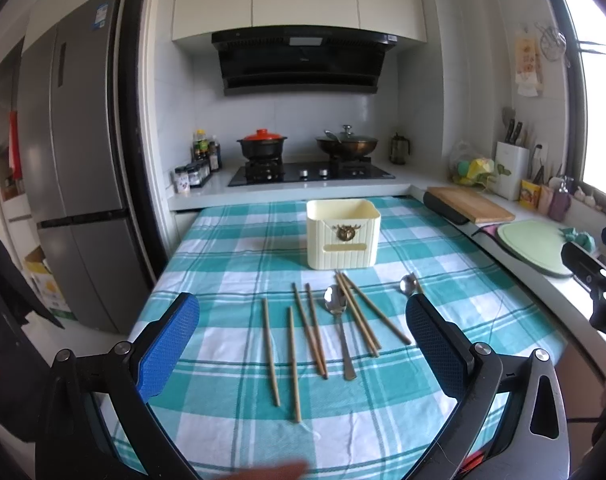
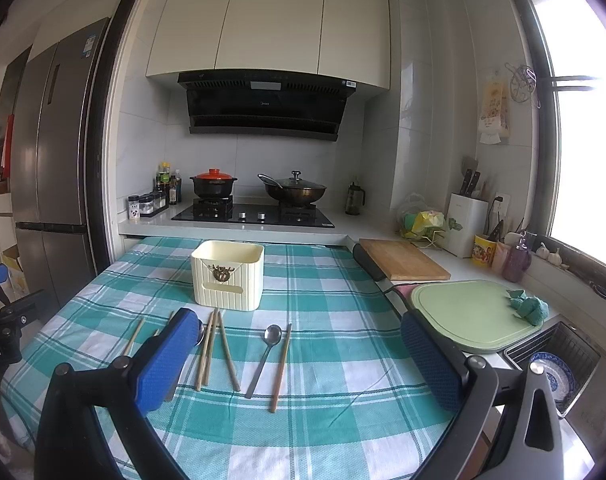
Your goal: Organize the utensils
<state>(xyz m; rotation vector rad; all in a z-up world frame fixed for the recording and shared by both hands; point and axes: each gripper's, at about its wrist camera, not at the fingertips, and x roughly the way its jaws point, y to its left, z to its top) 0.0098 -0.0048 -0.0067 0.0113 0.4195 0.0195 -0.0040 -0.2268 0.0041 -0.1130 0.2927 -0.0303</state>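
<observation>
**A:** What surface is this, and what room?

**B:** A table covered by a teal and white checked cloth (image 1: 231, 248), in a kitchen. Behind it runs a white counter with a black gas hob (image 1: 311, 172); on the hob stand a dark pot with an orange lid (image 1: 262, 145) and a wok with a glass lid (image 1: 346, 144). A black extractor hood (image 1: 301, 62) hangs above, under white cupboards. A steel fridge (image 1: 75, 152) stands at the left, a bright window at the right.

**A:** Where are the utensils?

**B:** Loose wooden chopsticks (image 1: 309, 330) lie on the cloth, roughly side by side, just in front of a cream ribbed utensil box (image 1: 343, 238). A metal spoon (image 1: 337, 320) lies among them, and a second spoon (image 2: 265, 358) lies further right with one chopstick beside it.

**A:** And the grippers?

**B:** The left gripper (image 1: 303, 354) hovers above the chopsticks, blue pads spread wide, gripping nothing. The right gripper (image 2: 299, 360) is equally wide apart and empty, above the second spoon.

**A:** Anything hard to see?

**B:** In the left view a gripper pad hides all but the second spoon's bowl. In the right view a pad covers most of the left-hand chopsticks. The box's inside cannot be seen. A green cutting board (image 2: 471, 314) on the right counter is partly covered by a pad.
</observation>
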